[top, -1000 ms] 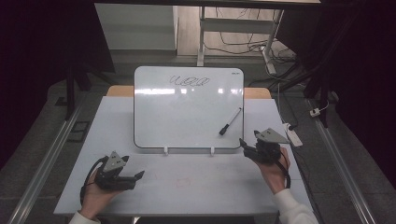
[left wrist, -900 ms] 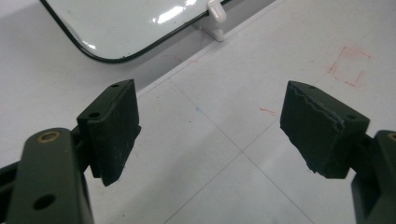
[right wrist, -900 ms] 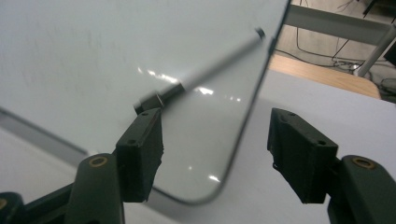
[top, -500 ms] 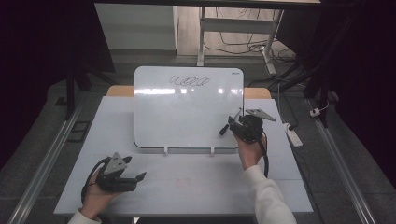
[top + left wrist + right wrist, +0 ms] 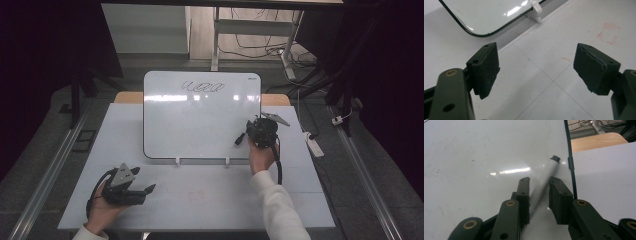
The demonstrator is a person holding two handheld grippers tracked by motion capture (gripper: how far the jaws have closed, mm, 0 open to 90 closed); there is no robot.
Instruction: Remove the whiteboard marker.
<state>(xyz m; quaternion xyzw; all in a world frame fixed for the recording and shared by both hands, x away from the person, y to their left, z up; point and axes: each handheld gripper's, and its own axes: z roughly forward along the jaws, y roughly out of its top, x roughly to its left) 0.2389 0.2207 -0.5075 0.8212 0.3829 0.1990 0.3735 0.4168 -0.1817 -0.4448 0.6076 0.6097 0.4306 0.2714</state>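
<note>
right tool (image 5: 256, 131) level over whiteboard (image 5: 200, 120), jaws closing round marker (image 5: 544, 182), maybe touching

Glossy whiteboard (image 5: 200, 120), matt table (image 5: 210, 195)

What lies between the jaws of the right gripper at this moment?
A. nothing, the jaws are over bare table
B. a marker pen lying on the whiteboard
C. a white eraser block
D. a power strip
B: in the right gripper view the marker pen runs between the two jaws of the right gripper, lying on the whiteboard; the jaws have just been closing around it.
</note>
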